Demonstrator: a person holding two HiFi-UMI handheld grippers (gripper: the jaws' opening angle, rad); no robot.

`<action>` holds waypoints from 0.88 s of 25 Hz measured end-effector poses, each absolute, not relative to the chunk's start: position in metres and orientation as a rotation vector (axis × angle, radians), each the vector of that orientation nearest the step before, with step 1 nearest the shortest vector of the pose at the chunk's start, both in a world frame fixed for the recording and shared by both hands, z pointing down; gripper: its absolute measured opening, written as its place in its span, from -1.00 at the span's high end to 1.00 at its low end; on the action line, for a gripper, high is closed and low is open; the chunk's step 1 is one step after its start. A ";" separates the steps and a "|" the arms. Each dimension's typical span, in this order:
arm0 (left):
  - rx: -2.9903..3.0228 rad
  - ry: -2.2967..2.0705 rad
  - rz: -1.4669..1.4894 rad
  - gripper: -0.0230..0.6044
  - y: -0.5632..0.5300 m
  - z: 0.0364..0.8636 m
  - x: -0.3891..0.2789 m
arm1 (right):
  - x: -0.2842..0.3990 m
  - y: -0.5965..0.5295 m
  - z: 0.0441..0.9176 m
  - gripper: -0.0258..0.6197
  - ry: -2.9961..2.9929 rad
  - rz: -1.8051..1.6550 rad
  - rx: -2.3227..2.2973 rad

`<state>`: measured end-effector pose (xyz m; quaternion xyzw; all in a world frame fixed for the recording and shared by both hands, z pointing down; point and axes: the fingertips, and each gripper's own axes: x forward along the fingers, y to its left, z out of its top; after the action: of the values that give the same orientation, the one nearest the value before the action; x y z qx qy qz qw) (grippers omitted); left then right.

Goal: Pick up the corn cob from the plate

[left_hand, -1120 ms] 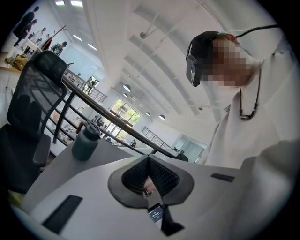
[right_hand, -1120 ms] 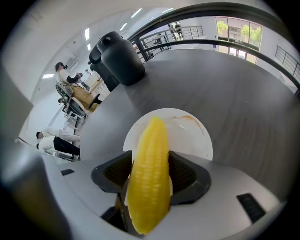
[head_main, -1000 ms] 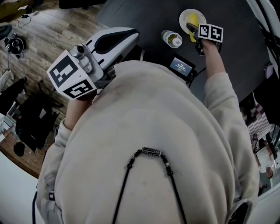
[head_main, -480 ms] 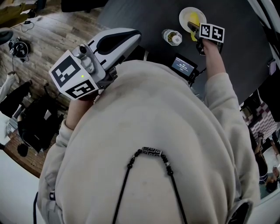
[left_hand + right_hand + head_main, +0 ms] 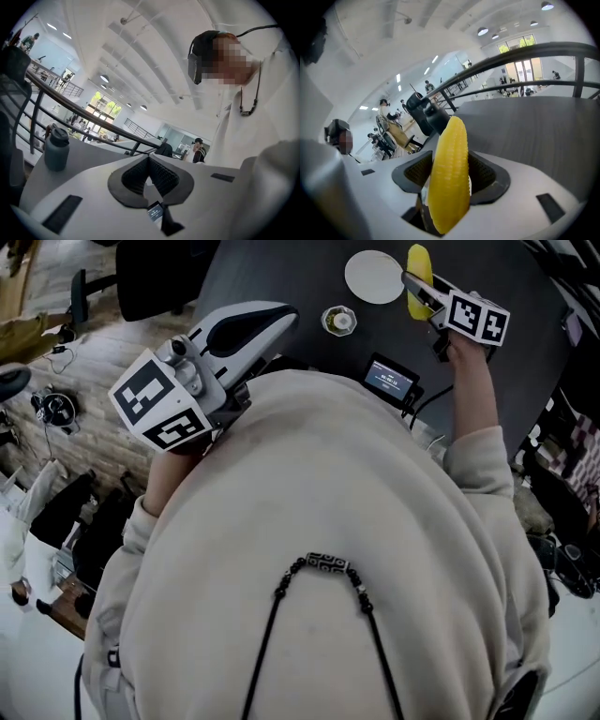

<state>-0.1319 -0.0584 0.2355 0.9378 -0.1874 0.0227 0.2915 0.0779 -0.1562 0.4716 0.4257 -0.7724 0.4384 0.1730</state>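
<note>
Right gripper [image 5: 424, 294] raised corn cob [image 5: 417, 263] — off plate [image 5: 373, 276].

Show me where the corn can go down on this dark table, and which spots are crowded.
The plate is bare, and so is the tabletop left of it and the jar. More bare table lies right of the right tool gripping the corn cob. Crowded: the gap between jar, plate and the small screen device.
</note>
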 end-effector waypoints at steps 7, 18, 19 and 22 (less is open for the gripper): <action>2.600 -0.297 0.083 0.93 -0.061 0.255 -0.077 | 0.106 -0.139 0.363 0.15 -2.479 1.064 1.333; 2.664 -0.064 0.094 0.93 -0.069 0.281 -0.027 | 0.120 -0.092 0.253 0.15 -2.772 0.762 1.485; 2.668 -0.048 0.093 0.93 -0.069 0.280 -0.024 | 0.119 -0.088 0.246 0.15 -2.777 0.738 1.493; 2.676 -0.005 0.088 0.93 -0.068 0.275 -0.019 | 0.115 -0.075 0.227 0.15 -2.805 0.716 1.515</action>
<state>-0.0192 -0.0675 0.2750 0.9727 -0.0018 0.0322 0.2299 0.1152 -0.0754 0.2275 0.4626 -0.8568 0.2188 -0.0629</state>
